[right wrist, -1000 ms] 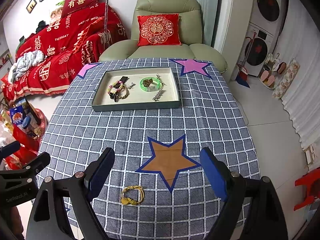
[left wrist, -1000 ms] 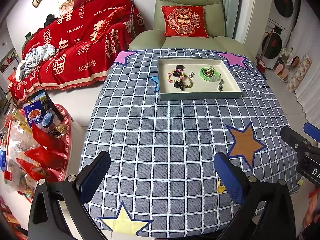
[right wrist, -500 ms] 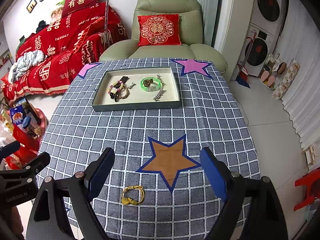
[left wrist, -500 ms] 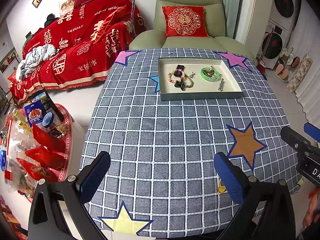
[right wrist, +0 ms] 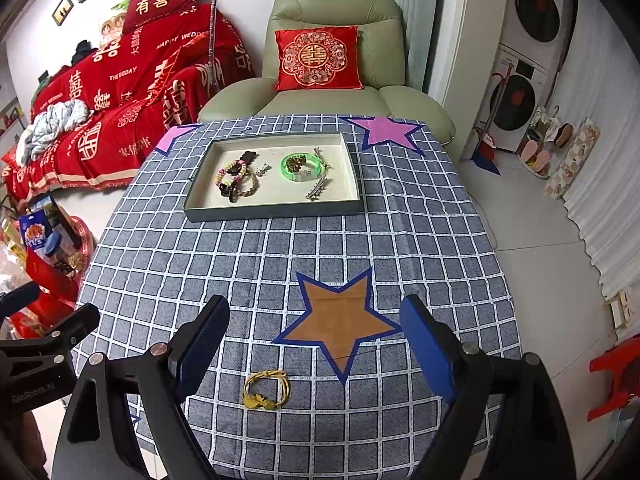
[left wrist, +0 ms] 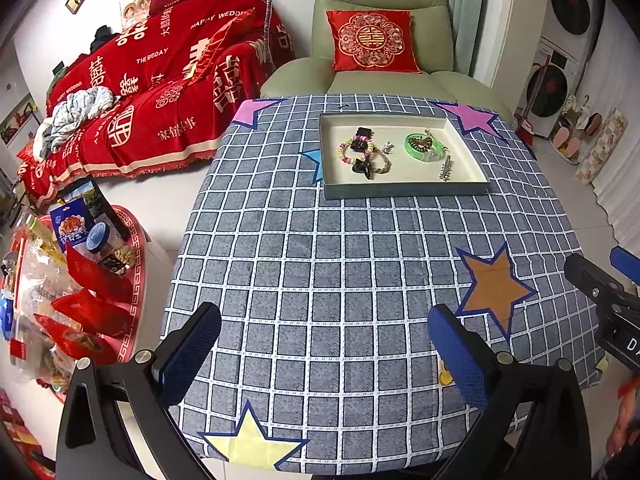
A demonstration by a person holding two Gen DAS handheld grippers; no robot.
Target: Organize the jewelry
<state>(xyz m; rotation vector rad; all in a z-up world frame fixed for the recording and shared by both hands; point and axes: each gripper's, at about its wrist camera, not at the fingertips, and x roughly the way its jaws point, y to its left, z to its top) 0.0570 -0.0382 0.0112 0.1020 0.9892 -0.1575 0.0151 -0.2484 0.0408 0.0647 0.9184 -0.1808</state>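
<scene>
One gold bracelet (right wrist: 266,389) lies loose near the tabletop's (right wrist: 256,264) front edge, apart from the tray (right wrist: 272,211) holding the other jewelry by the far edge. Right gripper (right wrist: 316,344) hovers spread above it, likely lining up a pickup; left gripper (left wrist: 324,354) waits spread too.

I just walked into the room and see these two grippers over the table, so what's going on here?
A person is tidying jewelry with a handheld gripper in each hand. Most pieces already lie in the grey tray at the far side of the checked tablecloth, including a green bangle and a beaded bracelet. One gold bracelet sits loose on the cloth near the orange star. The right gripper hangs open above it, holding nothing. The left gripper is open and empty too.
</scene>
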